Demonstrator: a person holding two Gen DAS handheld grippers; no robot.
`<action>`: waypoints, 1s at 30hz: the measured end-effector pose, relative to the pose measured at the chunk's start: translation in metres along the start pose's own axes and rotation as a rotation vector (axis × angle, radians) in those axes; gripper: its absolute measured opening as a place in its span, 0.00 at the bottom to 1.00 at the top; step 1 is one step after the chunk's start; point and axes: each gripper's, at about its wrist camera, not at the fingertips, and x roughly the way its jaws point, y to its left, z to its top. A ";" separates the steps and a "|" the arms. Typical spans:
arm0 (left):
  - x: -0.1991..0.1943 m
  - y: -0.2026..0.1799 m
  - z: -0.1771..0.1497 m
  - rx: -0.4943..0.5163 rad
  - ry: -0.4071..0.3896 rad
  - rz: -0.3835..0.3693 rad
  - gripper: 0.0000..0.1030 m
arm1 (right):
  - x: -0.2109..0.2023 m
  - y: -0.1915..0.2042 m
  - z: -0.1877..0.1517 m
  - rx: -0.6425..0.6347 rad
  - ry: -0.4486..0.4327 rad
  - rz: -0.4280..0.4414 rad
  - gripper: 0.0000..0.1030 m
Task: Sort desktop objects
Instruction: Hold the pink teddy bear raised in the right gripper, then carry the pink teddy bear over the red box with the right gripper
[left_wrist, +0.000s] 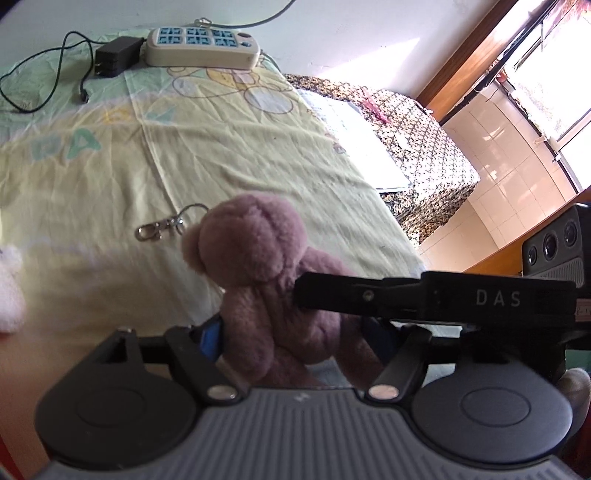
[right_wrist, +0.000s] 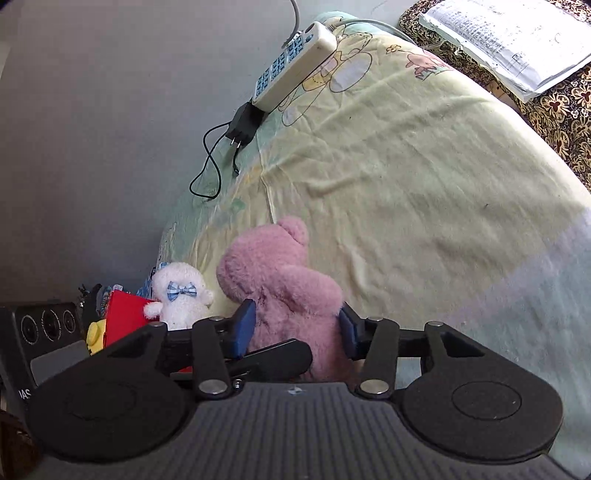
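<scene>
On the pale yellow cartoon-print cloth (right_wrist: 424, 177), both the left gripper (left_wrist: 291, 332) and right gripper (right_wrist: 297, 328) clamp the pink plush bear (right_wrist: 284, 295) (keyring trailing), so ideally one releases before the other carries it toward the white plush (right_wrist: 181, 295).

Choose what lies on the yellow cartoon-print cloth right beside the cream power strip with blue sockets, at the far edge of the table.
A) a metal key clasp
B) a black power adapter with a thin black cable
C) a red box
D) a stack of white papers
B: the black power adapter with a thin black cable rests against the end of the cream power strip with blue sockets on the yellow cartoon-print cloth.
</scene>
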 end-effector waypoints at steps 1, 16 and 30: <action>-0.008 -0.002 -0.003 0.006 -0.014 0.006 0.72 | -0.003 0.005 -0.003 -0.012 0.000 0.010 0.48; -0.147 0.006 -0.056 -0.002 -0.281 0.138 0.72 | -0.015 0.114 -0.047 -0.254 -0.028 0.191 0.48; -0.223 0.101 -0.048 0.012 -0.324 0.075 0.72 | 0.034 0.228 -0.079 -0.307 -0.153 0.075 0.48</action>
